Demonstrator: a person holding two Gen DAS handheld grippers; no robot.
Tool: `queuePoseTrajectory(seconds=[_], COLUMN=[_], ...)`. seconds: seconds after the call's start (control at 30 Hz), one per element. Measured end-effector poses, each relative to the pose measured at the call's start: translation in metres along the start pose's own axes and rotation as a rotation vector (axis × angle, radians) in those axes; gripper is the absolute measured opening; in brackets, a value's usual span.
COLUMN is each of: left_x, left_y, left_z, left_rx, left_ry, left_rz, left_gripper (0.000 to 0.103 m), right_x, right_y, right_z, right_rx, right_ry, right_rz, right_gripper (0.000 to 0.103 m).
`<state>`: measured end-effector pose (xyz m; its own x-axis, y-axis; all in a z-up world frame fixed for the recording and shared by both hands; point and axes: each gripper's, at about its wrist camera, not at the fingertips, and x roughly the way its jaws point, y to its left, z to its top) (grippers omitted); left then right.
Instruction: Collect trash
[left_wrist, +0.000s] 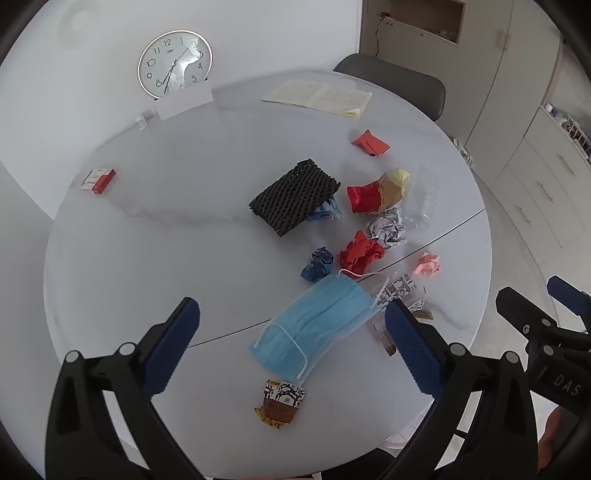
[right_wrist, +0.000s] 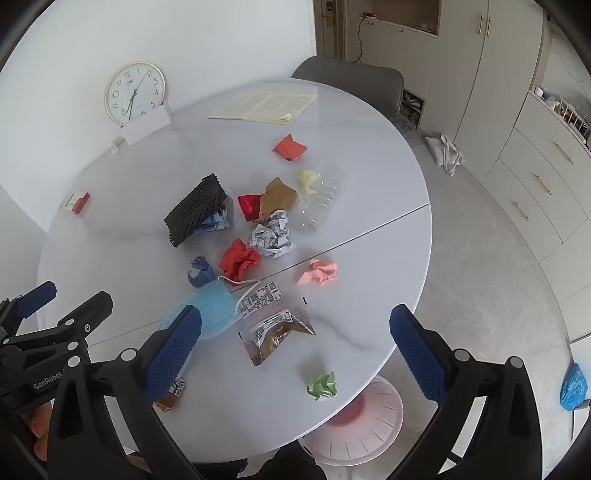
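Trash lies scattered on a round white table (left_wrist: 166, 240) (right_wrist: 369, 206). A blue face mask (left_wrist: 314, 325) (right_wrist: 218, 306) lies near the front, between the spread fingers of my left gripper (left_wrist: 291, 343), which is open and above it. A brown snack wrapper (left_wrist: 282, 404) lies at the front edge. My right gripper (right_wrist: 295, 347) is open above a clear bag of brown bits (right_wrist: 279, 334) and a green paper ball (right_wrist: 322, 386). Further back lie red paper balls (left_wrist: 360, 253) (right_wrist: 239, 260), a pink ball (right_wrist: 318, 273), a black foam net (left_wrist: 295, 195) (right_wrist: 195, 210) and a crushed clear bottle (right_wrist: 317, 206).
A pink bin (right_wrist: 356, 424) stands on the floor under the table's front right edge. A wall clock (left_wrist: 174, 63), an open notebook (left_wrist: 317, 96) and a red box (left_wrist: 99, 180) sit at the back and left. A grey chair (right_wrist: 351, 86) stands behind the table, cabinets (right_wrist: 535, 192) to the right.
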<state>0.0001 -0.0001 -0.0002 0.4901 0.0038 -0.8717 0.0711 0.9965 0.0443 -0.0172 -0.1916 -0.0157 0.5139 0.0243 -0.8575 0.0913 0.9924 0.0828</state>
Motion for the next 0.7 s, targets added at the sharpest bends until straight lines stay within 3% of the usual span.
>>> queuePoseTrajectory(seconds=[0.7], left_x=[0.0062], left_y=[-0.0036], left_z=[-0.0028], left_rx=[-0.005], left_ry=[0.02], left_rz=[0.002], left_gripper=[0.096], right_x=[0.0019], right_y=[0.0008], right_z=[0.0015], right_rx=[0.001], right_ry=[0.004], right_rz=[0.003], right_gripper=[0.101])
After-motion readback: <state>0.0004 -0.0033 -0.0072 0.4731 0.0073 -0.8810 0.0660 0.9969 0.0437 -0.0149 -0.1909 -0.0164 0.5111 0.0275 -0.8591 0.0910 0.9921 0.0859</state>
